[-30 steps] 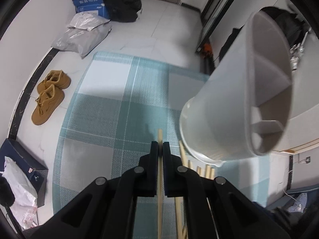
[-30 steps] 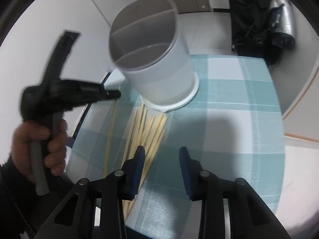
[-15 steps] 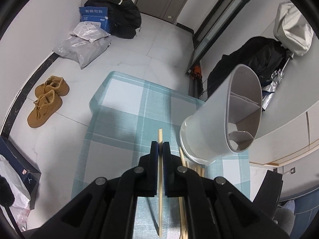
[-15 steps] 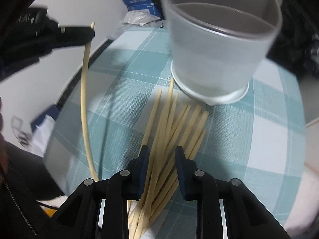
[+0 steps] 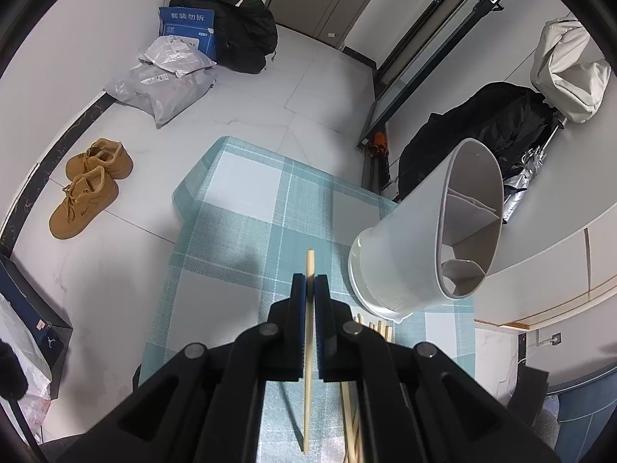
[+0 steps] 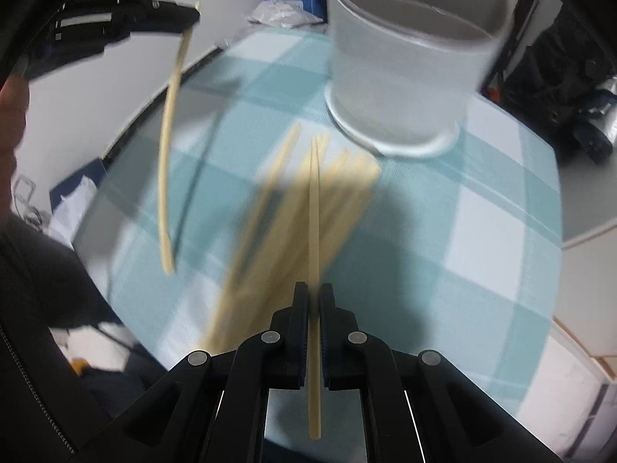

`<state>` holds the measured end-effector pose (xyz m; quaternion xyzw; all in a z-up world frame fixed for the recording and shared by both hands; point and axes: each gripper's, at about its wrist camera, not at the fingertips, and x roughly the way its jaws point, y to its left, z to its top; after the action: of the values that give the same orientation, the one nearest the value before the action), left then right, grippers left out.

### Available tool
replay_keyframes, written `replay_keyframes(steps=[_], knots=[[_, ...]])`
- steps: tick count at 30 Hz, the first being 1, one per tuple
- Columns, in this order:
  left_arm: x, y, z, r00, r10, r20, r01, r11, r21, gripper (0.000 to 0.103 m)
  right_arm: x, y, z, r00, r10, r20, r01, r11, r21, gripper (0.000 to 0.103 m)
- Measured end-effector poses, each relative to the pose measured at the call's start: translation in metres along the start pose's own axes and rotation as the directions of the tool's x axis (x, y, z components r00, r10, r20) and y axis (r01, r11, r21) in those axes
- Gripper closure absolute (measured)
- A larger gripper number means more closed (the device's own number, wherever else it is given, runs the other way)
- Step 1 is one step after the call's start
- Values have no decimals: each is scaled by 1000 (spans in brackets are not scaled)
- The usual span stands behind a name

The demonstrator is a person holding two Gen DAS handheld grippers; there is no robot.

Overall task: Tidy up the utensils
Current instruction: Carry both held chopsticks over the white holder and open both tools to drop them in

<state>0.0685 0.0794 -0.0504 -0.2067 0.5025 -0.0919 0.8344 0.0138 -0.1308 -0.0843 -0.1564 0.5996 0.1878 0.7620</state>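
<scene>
While the right gripper has just been closing, its black jaws now stand pinched together on a single pale wooden chopstick, which runs straight out ahead of the tips toward the holder and also trails back between the gripper's arms. That chopstick is slim, square-edged and light tan, sharp in the picture against the blurred heap below it. The heap of chopsticks lies fanned on the teal and white checked tablecloth, its far ends near the foot of the utensil holder; motion blur hides how many there are. In the right wrist view the holder is a frosted, whitish round tub standing upright on a flared base. From the left wrist view the same holder shows grey inner walls that split it into compartments, and a few chopstick ends peek out just beside its base. The left gripper is clamped narrowly on another chopstick, whose blunt tip sticks out a little past the fingertips while the long rest hangs back under the tool. Seen from the right wrist camera, the left gripper is raised at upper left, and its chopstick hangs down from it, clear of the cloth. A pair of brown shoes sits on the floor beyond the table.
</scene>
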Motion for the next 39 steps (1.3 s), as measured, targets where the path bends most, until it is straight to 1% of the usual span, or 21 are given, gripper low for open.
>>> replay_keyframes(steps=[3,5,7,9,10,12,14,17,18,19,20,23,25,27,30,32,33,35,36,38,39], knots=[[0,-1,0,1000,-2,-1,2,1000,2,103,-2,-7,-8,1000,-10,-11,10,1000,-15,95],[-1,-3,0,1000,-2,-1,2,1000,5,103,-2,-10,-4,1000,-12,-2,12,1000,-13,93],[-1,-4,-1,1000,-3,1,3,1000,10,103,-4,-12,3,1000,-6,21,6,1000,-9,83],[-1,-3,-1,1000,-6,-2,6,1000,14,103,-6,-16,10,999,-3,47,3,1000,-5,76],[-1,-3,-1,1000,-8,-3,8,1000,12,103,-6,-18,16,998,8,58,-8,1000,0,75],[-1,-3,-1,1000,-24,-1,24,1000,4,103,-2,-17,28,998,23,63,-24,1000,18,75],[-2,-4,-1,1000,-21,0,21,1000,12,103,0,-19,39,997,18,79,-21,999,29,75],[-1,-5,-2,1000,-14,1,14,1000,20,103,6,-15,55,995,-30,91,31,999,-8,76],[0,-5,-2,1000,-14,0,14,1000,19,103,8,-15,57,995,-37,90,39,999,-14,78],[0,-4,-1,1000,-15,-1,15,1000,17,103,11,-13,61,995,-43,85,45,999,-21,83],[0,-5,-1,1000,-14,-1,14,1000,16,103,15,-13,63,996,-44,77,46,999,-25,85],[1,-5,-1,1000,-21,-3,21,1000,16,103,18,-5,66,994,-52,93,55,998,-31,90],[2,-6,-1,1000,-25,-7,26,999,21,103,20,-3,69,993,-50,102,54,998,-28,98],[2,-7,-1,999,-30,-12,30,999,24,103,19,-5,70,993,-38,112,40,999,-18,99],[0,-9,-3,1000,-20,-4,20,999,30,103,7,-12,62,984,-18,179,15,1000,18,99],[-2,-11,-4,999,-42,-1,42,999,25,103,-16,-18,51,964,-5,264,-9,999,50,99],[-3,-13,-5,999,-45,3,45,999,29,103,-21,-19,51,957,-5,291,-13,998,58,99],[-10,-21,-9,999,-44,15,43,997,57,103,-47,-27,36,918,-2,397,-36,995,88,99],[-14,-26,-12,999,-47,20,45,996,74,103,-55,-30,31,904,-4,426,-41,994,97,99],[-20,-35,-16,999,-42,34,38,993,110,103,-77,-38,15,858,-10,513,-64,990,127,99],[-26,-43,-19,999,-30,44,24,990,141,103,-83,-41,9,846,-14,532,-69,988,136,99]])
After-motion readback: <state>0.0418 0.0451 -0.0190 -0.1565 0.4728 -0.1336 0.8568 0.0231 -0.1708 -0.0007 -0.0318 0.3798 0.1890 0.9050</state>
